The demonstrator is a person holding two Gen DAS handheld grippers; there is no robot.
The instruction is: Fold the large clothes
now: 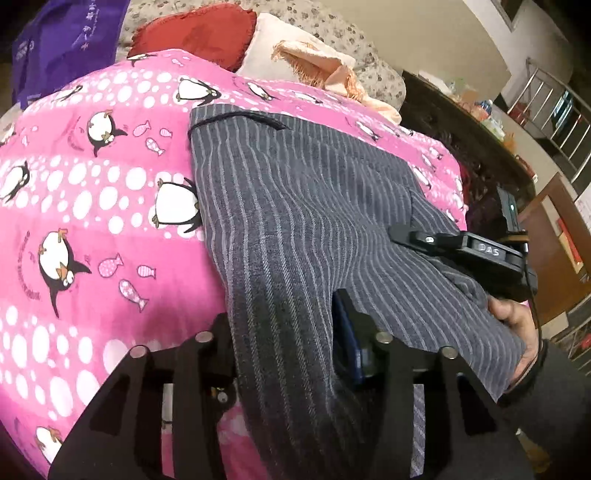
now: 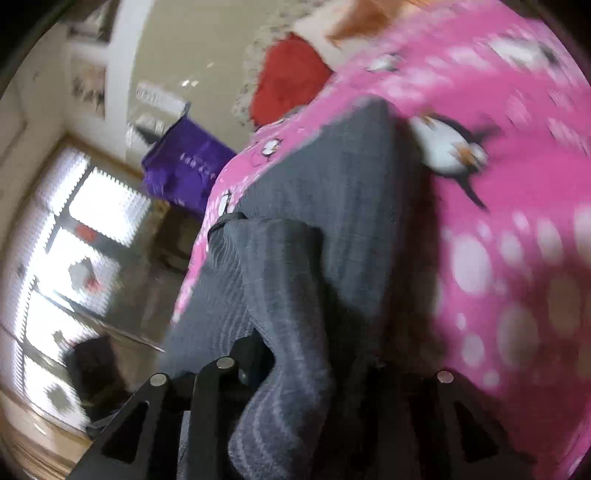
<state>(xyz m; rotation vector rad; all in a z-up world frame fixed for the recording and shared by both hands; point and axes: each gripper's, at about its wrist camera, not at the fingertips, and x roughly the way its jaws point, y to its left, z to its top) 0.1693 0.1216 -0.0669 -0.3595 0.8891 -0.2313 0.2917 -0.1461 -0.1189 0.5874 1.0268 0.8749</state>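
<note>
**Carrying the fold over**

I have both tools clamped on the grey striped trousers (image 1: 295,206), left tool (image 1: 291,332) and right tool (image 2: 299,369). The trousers lie on the pink penguin quilt (image 1: 92,221). I'd keep both edges level, taut, and lay them square.

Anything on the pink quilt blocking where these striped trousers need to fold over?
Nothing visible does. The striped trousers lie on the pink quilt, bare beside them. The red cushion and peach pillow sit beyond the far end. Both tools already have cloth between their fingers.

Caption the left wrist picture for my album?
Grey striped garment lifted by both grippers over a pink penguin blanket.
</note>
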